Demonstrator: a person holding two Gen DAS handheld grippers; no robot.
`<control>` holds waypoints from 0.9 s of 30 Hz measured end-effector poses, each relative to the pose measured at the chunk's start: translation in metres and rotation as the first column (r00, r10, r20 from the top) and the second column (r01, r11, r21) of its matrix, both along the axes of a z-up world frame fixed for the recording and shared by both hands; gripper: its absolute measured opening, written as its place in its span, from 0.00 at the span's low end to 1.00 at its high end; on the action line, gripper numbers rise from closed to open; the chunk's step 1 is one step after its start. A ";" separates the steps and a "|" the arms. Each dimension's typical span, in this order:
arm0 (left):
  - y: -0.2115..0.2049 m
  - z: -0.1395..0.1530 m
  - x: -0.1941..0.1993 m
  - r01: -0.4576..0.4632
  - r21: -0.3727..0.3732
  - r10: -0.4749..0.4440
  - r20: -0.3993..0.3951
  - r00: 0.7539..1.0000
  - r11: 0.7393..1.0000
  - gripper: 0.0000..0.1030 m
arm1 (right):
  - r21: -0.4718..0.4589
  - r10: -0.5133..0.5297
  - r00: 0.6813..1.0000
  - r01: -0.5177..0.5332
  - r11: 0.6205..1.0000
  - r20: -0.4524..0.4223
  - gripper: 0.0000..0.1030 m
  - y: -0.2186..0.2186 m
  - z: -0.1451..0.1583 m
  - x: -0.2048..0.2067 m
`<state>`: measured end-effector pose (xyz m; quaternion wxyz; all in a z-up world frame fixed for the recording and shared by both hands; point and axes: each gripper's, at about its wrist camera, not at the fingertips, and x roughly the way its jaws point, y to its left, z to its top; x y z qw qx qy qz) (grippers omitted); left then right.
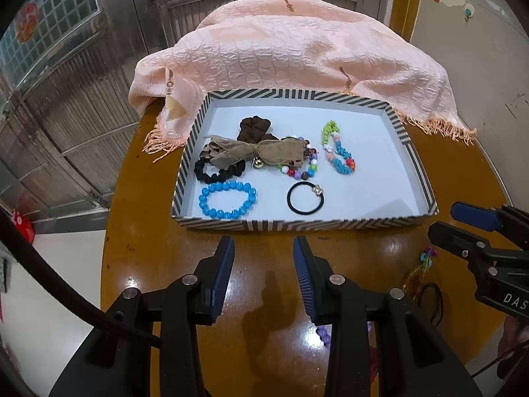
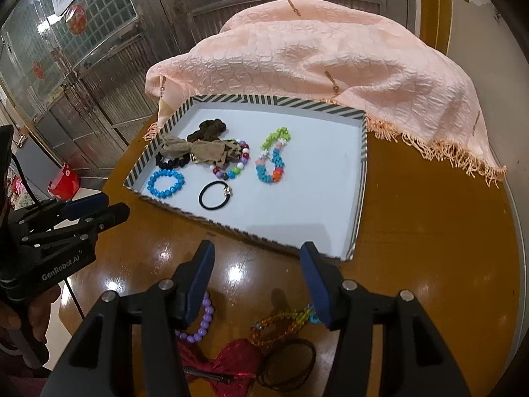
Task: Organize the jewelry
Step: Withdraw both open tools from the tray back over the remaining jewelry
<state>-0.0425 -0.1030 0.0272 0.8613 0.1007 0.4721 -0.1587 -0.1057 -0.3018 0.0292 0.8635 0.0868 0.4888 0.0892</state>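
Jewelry is split between two places: several pieces already lie inside the striped tray (image 2: 358, 228), while a purple bead bracelet (image 2: 201, 322), an orange bead bracelet (image 2: 274, 326), a red bow clip (image 2: 228, 367) and some thin dark hair ties (image 2: 291, 367) wait on the brown table (image 2: 429, 264), just in front of the tray's near wall. In the tray, the blue bracelet (image 1: 227, 199) and a black hair tie (image 1: 305, 197) sit nearest that wall.

The right gripper (image 2: 258, 284) hangs over the loose pile with its jaws apart and nothing between them. The left gripper (image 1: 264, 278), beside it in front of the tray, is also apart and empty.

The loose pieces overlap, so a careless pinch could lift the orange bracelet with a hair tie snagged on it, or drag the clip along. Round beads on glossy wood may also roll out from between the pads. A low carry could catch the tray's near wall and shove the tray toward the pink cloth (image 2: 330, 63) behind it.
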 end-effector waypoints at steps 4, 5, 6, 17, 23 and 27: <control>0.001 0.001 -0.009 0.010 0.005 -0.010 0.013 1.000 1.000 0.27 | 0.000 -0.003 1.000 0.003 1.000 0.001 0.55 0.003 0.002 -0.009; 0.001 0.001 -0.012 0.014 0.006 -0.014 0.015 1.000 1.000 0.27 | -0.001 -0.004 1.000 0.004 1.000 0.003 0.55 0.004 0.003 -0.011; 0.001 0.002 -0.013 0.017 0.006 -0.017 0.016 1.000 1.000 0.27 | -0.002 -0.003 1.000 0.003 1.000 0.004 0.55 0.005 0.003 -0.012; -0.001 0.002 -0.029 0.046 0.003 -0.046 0.016 0.999 0.999 0.27 | -0.012 -0.013 1.000 0.013 1.000 0.017 0.59 0.008 0.010 -0.028; -0.002 0.001 -0.032 0.054 -0.001 -0.054 0.011 0.998 0.999 0.27 | -0.017 -0.014 1.000 0.014 1.000 0.011 0.59 0.007 0.010 -0.032; -0.005 0.000 -0.035 0.062 0.000 -0.062 0.010 0.998 0.998 0.27 | -0.016 -0.022 1.000 0.022 1.000 0.010 0.59 0.003 0.009 -0.034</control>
